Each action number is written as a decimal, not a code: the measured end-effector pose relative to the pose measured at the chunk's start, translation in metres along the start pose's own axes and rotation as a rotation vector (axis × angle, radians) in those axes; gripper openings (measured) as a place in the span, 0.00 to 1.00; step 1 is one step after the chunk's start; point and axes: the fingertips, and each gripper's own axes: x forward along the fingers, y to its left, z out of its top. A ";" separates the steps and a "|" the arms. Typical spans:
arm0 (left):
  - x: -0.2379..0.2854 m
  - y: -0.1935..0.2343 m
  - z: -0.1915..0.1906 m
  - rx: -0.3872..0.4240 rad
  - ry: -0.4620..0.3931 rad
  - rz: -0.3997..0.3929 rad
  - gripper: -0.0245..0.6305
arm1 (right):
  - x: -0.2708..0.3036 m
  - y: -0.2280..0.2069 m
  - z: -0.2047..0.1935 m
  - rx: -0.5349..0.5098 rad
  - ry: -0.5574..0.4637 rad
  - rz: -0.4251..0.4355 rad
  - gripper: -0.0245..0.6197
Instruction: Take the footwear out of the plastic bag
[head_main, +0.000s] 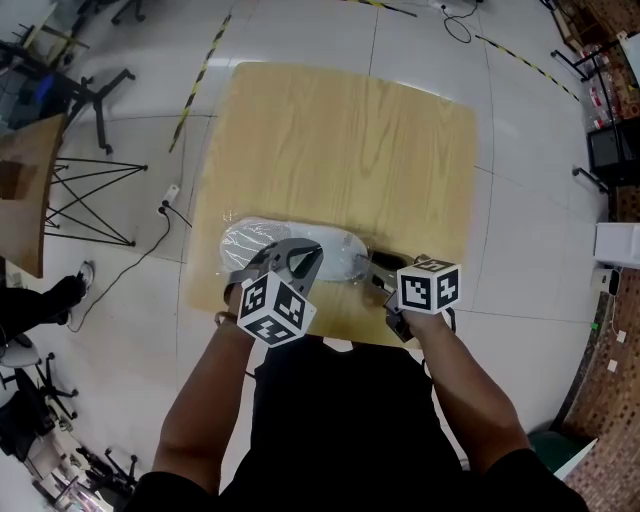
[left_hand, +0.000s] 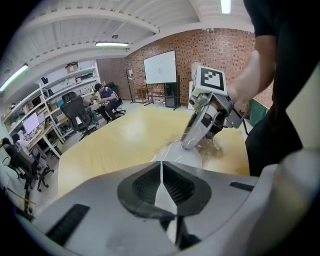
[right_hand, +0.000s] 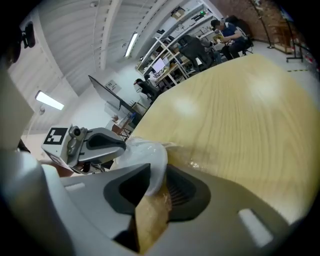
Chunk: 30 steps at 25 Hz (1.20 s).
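One wooden table. At the table's near edge lie one clear plastic bag and one white shoe. Over that edge, a pair: left gripper, right gripper.

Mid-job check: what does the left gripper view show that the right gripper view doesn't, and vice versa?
Only the left gripper view: the left gripper, its fingers pinched on a thin fold of the plastic bag; the right gripper seen from outside; a whiteboard by a brick wall.
Only the right gripper view: the right gripper's fingers closed around the end of the white footwear, with the left gripper alongside.
Both: the wooden table, the bagged footwear, and shelves with seated people behind.
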 end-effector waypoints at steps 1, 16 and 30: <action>0.000 0.001 -0.002 0.009 0.005 0.003 0.07 | -0.001 0.001 0.002 -0.002 -0.009 0.001 0.19; 0.004 0.006 -0.008 0.058 0.049 0.005 0.07 | -0.057 -0.037 0.012 0.025 -0.091 -0.080 0.16; 0.012 -0.008 -0.031 0.042 0.136 -0.030 0.07 | -0.069 -0.049 -0.006 0.016 -0.064 -0.136 0.16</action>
